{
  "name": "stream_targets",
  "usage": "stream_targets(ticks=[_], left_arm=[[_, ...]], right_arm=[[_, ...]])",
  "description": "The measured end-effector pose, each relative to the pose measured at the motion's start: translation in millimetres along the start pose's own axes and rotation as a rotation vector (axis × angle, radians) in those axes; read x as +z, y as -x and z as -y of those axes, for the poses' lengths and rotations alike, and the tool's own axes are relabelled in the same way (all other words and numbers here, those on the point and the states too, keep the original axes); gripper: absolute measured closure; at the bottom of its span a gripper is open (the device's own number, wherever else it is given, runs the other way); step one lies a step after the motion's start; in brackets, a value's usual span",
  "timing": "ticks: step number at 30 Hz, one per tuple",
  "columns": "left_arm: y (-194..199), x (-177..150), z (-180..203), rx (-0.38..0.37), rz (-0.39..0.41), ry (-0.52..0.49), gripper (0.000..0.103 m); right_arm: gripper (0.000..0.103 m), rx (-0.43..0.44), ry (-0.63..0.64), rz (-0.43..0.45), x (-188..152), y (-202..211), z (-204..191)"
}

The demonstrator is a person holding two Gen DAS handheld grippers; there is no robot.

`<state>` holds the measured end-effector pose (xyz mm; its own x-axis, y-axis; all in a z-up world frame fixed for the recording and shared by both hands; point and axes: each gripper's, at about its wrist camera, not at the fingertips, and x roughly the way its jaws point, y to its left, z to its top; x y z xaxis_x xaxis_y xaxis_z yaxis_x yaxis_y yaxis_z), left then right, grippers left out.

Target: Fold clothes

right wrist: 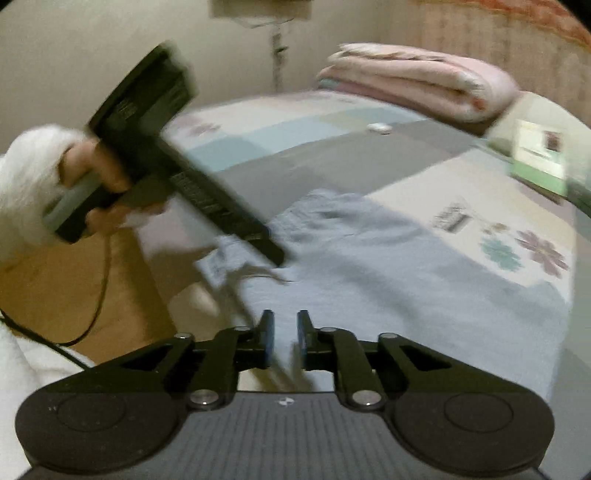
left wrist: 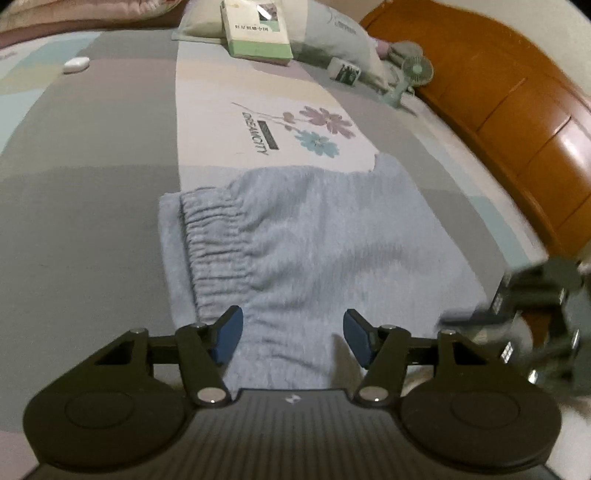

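The left jaws stand well apart, empty, hovering over the near edge of the pale blue shorts; nothing is pressed between the blue pads. The right jaws are nearly together with a narrow gap, and no cloth is caught in it, though the blur makes the fabric below hard to read.

The shorts lie flat on the bed, folded, with the gathered waistband toward the left in the left wrist view. They lie partly on a pale panel of the bedspread, just below its printed flowers.

In the right wrist view the shorts spread out ahead of the right jaws, and a hand in a white fluffy sleeve grips the left gripper's handle above the garment's left edge. A dark cable hangs below it.

Farther up the bed lie a book leaning on a pillow, a small fan, a white case, and a folded pink quilt. A wooden headboard runs along the right.
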<state>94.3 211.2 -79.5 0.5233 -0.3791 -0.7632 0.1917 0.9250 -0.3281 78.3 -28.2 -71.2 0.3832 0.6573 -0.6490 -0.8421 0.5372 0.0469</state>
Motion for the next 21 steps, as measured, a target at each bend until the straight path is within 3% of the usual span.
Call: stream_targets(ticks=[3,8,12,16,18,21], left_arm=[[8,14,13,0.002,0.016,-0.05,0.044],[-14,49,54,-0.113,0.098,-0.154,0.041],[-59,53,81,-0.145,0.056,-0.205,0.041],[-90,40,68,-0.039,-0.043,-0.141,0.046],[-83,32,56,-0.059,-0.028,-0.103,0.046],[-68,28,59,-0.007,-0.041,-0.12,0.046]], right_arm=[[0.071,-0.132,-0.106,0.008,-14,15,31],[0.071,-0.278,-0.289,-0.022,-36,12,75],[0.069,-0.292,-0.351,-0.048,-56,-3,82],[0.066,-0.27,-0.387,-0.018,-66,5,82],[0.065,-0.265,-0.399,-0.011,-70,7,82],[0.059,-0.262,-0.412,-0.001,-72,9,80]])
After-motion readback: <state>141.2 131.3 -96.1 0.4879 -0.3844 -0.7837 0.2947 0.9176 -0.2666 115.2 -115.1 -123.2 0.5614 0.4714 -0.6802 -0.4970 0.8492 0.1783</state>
